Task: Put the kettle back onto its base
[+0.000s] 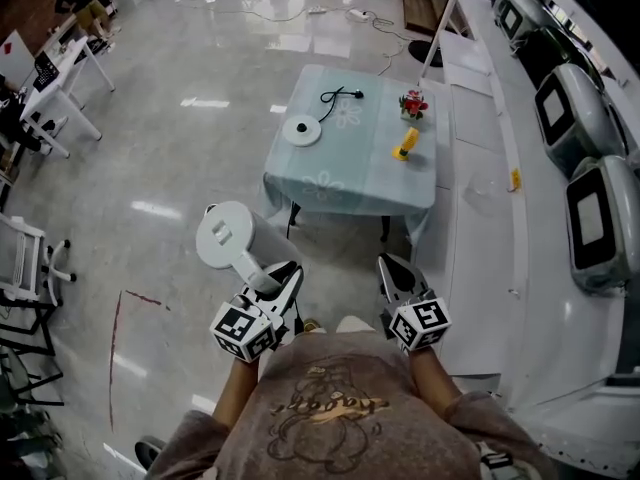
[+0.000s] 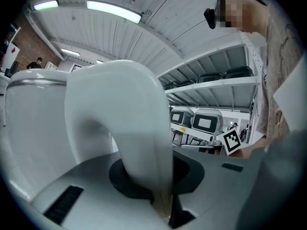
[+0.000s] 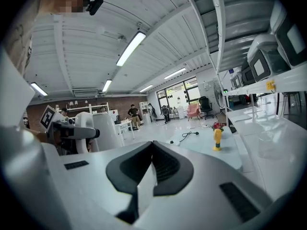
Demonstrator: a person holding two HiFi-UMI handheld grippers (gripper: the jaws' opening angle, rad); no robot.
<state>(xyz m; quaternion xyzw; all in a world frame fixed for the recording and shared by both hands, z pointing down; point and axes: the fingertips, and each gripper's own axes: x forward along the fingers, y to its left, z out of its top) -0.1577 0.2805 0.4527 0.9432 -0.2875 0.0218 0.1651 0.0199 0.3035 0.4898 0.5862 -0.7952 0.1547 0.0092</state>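
Since your left gripper [image 1: 278,286] pinches the kettle [image 1: 232,236] by its handle [image 2: 129,119] to carry it upright, well short of the table [image 1: 350,196], the base [image 1: 301,130] waits near the table's left edge, and your right gripper [image 1: 396,274] is closed on nothing.

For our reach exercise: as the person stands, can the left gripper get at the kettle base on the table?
Probably not yet. The left gripper, shut on the kettle, is short of the table; the base lies across a stretch of floor. Nothing blocks the way.
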